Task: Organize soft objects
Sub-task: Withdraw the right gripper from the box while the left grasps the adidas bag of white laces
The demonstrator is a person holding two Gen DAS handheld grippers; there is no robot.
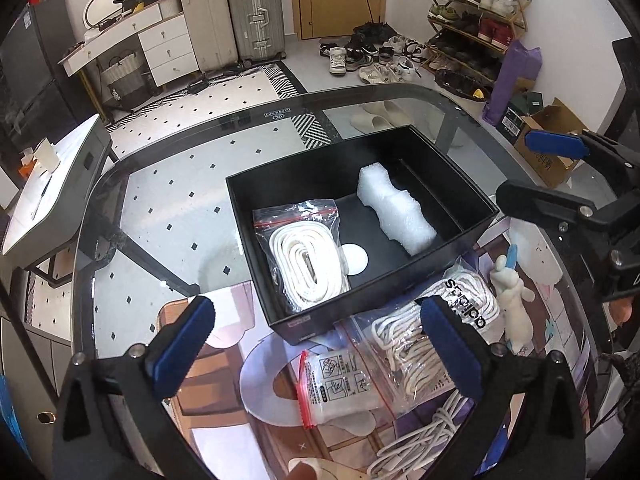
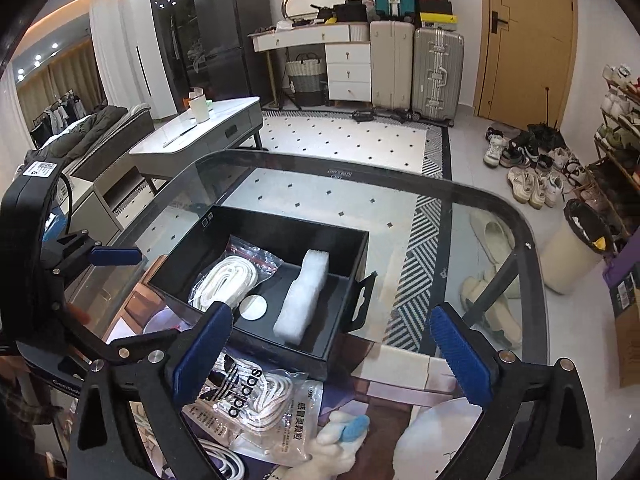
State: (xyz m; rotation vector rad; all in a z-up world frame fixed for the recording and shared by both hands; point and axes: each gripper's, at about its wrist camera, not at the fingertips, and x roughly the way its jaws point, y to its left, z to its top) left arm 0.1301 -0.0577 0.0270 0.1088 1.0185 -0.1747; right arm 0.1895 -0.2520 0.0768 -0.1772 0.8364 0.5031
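Plastic-bagged white laces (image 1: pixel 436 344) are judged light, limp and slippery; best pinched at the bunched middle; both tools, left (image 1: pixel 316 344) and right (image 2: pixel 332 348), are held open, empty.

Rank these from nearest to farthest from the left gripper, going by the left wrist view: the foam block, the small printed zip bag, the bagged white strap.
1. Small printed zip bag, on the mat between the left gripper fingers.
2. Bagged white strap, near-left inside the black box.
3. Foam block, deeper in the box, right of the strap.
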